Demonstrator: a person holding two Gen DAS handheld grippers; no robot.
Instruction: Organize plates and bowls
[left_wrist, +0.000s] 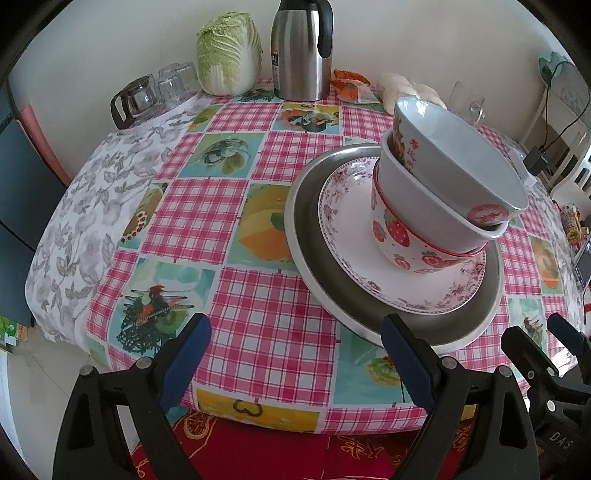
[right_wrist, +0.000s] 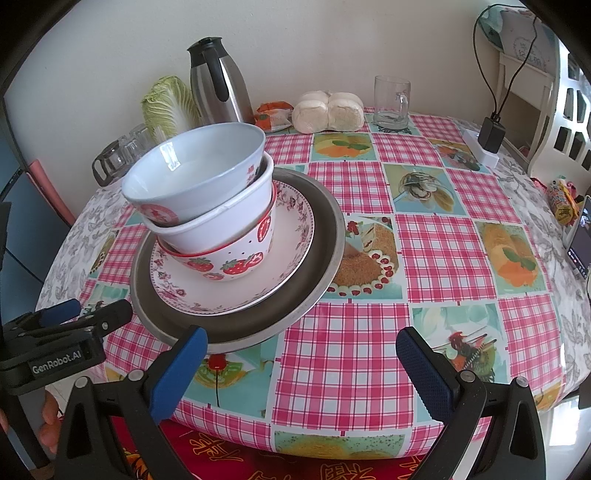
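A stack stands on the checked tablecloth. At the bottom is a metal plate (left_wrist: 314, 236) (right_wrist: 325, 236), on it a floral plate (left_wrist: 347, 229) (right_wrist: 291, 236), then a strawberry bowl (left_wrist: 399, 236) (right_wrist: 236, 264), a white bowl (left_wrist: 410, 192) (right_wrist: 225, 221) and a tilted pale blue bowl (left_wrist: 461, 147) (right_wrist: 195, 166) on top. My left gripper (left_wrist: 295, 362) is open just in front of the stack, its right finger by the metal plate's near rim. My right gripper (right_wrist: 301, 373) is open too, its left finger against that rim. Neither holds anything.
At the table's far side stand a steel thermos (left_wrist: 301, 51) (right_wrist: 218, 86), a cabbage (left_wrist: 229, 59) (right_wrist: 168, 107), upturned glasses (left_wrist: 162, 88), steamed buns (right_wrist: 327, 110), a glass mug (right_wrist: 391, 103) and a snack packet (right_wrist: 273, 116). A charger on a power strip (right_wrist: 487, 142) sits at the right.
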